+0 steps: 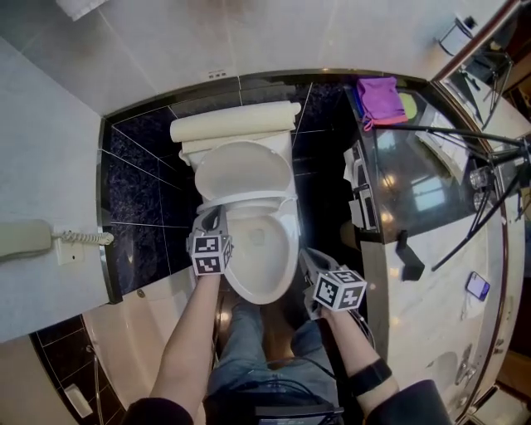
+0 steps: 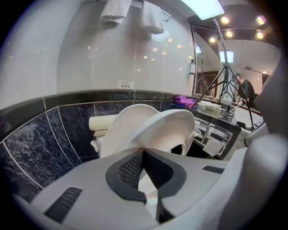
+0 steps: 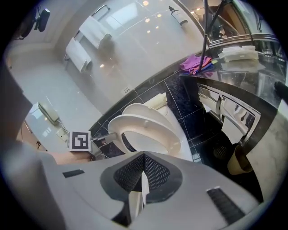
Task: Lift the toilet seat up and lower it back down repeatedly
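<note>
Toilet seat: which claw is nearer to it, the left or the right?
Left. The left claw is at the left rim of the partly raised toilet seat. The right claw is apart from it, beside the front right of the bowl.

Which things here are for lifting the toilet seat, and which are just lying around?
For the job: toilet seat, left gripper, right gripper.
Just lying about: purple cloth, wall phone, hanging towels.
</note>
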{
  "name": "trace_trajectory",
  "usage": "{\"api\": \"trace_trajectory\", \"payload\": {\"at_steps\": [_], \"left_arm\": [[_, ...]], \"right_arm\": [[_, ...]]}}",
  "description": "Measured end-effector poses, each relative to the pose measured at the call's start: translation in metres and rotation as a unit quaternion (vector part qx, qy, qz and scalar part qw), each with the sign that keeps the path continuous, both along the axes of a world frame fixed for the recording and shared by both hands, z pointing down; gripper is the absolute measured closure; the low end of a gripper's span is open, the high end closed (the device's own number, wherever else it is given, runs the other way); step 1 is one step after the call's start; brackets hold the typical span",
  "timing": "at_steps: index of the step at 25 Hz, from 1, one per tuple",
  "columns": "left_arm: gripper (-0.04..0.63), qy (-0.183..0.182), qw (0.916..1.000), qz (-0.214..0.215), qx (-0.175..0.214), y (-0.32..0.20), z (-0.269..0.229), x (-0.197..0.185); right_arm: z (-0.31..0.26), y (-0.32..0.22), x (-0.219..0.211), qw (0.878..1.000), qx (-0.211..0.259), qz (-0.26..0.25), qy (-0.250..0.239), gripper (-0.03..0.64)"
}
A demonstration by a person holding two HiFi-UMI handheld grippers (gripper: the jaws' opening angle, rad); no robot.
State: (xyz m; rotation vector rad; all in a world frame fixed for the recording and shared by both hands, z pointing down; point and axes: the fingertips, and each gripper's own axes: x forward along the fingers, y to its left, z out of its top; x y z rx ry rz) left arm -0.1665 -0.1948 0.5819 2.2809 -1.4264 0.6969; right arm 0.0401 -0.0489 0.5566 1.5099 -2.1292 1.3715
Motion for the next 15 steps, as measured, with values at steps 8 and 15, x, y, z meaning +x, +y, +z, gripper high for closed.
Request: {"api": "trace_trajectory", "payload": {"at_steps": [8, 15], "left_arm": [[0.595, -0.01, 0.9998, -0.005, 0.017, -0.053, 0.002, -0.001], [0.595, -0.021, 0.9996, 0.001, 0.017, -0.063, -0.003, -0.006]], "right_arm": [[0.001, -0.004, -0.002, 1.0, 0.009, -0.007, 0.014, 0.601], [0.002, -0.005, 0.0, 1.0, 0.008, -0.002, 0.015, 0.601]]}}
